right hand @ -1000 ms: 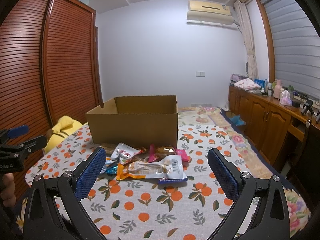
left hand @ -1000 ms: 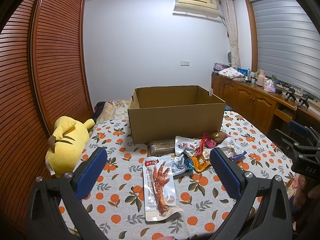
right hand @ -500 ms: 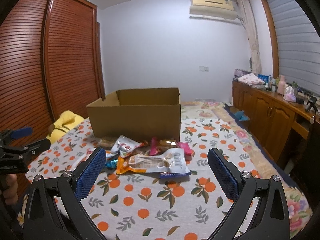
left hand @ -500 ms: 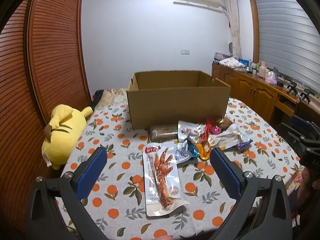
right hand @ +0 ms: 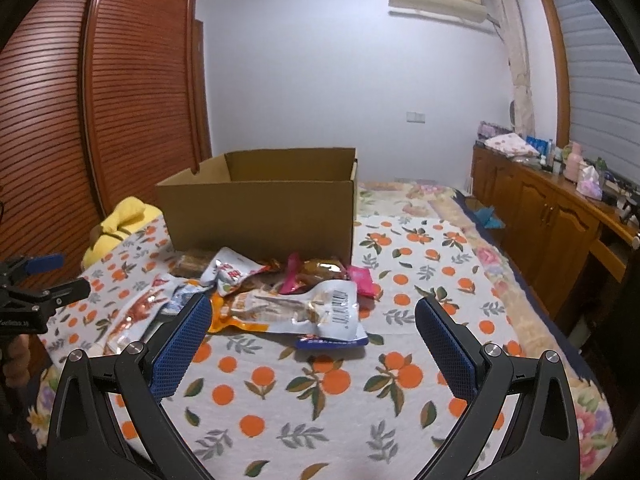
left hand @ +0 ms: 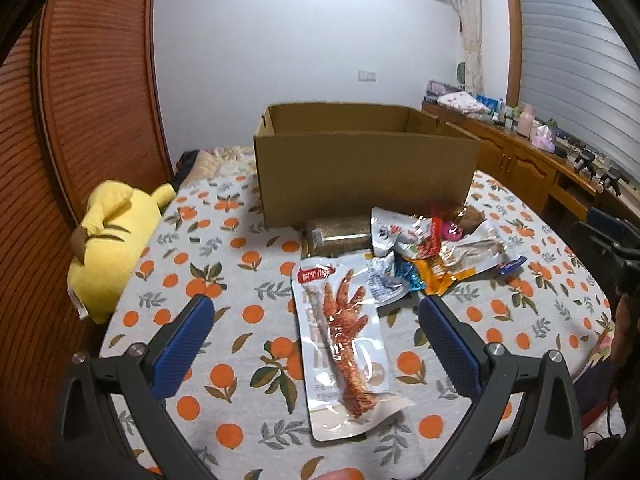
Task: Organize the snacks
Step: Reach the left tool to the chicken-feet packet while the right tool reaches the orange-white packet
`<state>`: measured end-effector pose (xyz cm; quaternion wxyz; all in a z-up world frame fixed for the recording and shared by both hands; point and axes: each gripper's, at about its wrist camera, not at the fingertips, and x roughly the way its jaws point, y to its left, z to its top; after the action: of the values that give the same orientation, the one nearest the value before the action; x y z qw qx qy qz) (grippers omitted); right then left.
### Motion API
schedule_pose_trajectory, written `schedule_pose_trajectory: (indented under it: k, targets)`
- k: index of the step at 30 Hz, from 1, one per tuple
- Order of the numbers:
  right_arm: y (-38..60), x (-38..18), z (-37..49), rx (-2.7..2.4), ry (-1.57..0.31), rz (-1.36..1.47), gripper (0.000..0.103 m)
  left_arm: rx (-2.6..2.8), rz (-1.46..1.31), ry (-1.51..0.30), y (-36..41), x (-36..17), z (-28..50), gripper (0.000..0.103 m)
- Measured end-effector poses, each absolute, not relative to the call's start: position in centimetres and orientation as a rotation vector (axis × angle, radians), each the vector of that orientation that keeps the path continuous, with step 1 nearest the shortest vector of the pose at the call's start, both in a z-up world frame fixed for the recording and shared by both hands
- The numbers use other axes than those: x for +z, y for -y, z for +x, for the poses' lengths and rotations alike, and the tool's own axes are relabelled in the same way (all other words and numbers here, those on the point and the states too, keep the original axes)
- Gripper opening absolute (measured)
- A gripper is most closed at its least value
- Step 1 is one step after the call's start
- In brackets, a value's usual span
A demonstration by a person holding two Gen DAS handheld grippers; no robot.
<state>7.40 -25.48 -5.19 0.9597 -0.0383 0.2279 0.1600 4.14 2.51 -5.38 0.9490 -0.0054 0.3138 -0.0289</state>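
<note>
Left wrist view, left gripper [left hand: 316,332] spread wide, tilted down over clear chicken-foot snack packet [left hand: 345,346] on orange-print bedspread [left hand: 224,288], right gripper [right hand: 312,338] likewise released, level before snack pile [right hand: 288,296], brown cardboard box [left hand: 360,176] behind.

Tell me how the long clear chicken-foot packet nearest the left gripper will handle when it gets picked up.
The chicken-foot packet is a thin, flat plastic pouch, so it will probably flop and droop if pinched at one end. Its glossy film looks slippery. It lies flush on the orange-print cloth, so the left gripper, fingers open, may struggle to get under an edge.
</note>
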Motion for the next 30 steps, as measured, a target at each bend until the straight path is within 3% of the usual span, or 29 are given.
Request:
schedule_pose_trajectory:
  k: [13,21,30]
  targets:
    - [26.9,-7.7,10.9,0.357,-0.592,-0.132,0.1,-0.112,-0.032,-0.783,-2.4,-8.5,8.4,0.099]
    - [27.0,-10.9,13.7,0.398,-0.745,-0.147,0.094,-0.143,-0.047,-0.858,-2.1,-10.1,10.0,0.099]
    - [24.2,-10.1,16.1,0.465,-0.736,-0.215,0.094,-0.172,-0.034,-0.933,-1.4,-11.4,11.3,0.095]
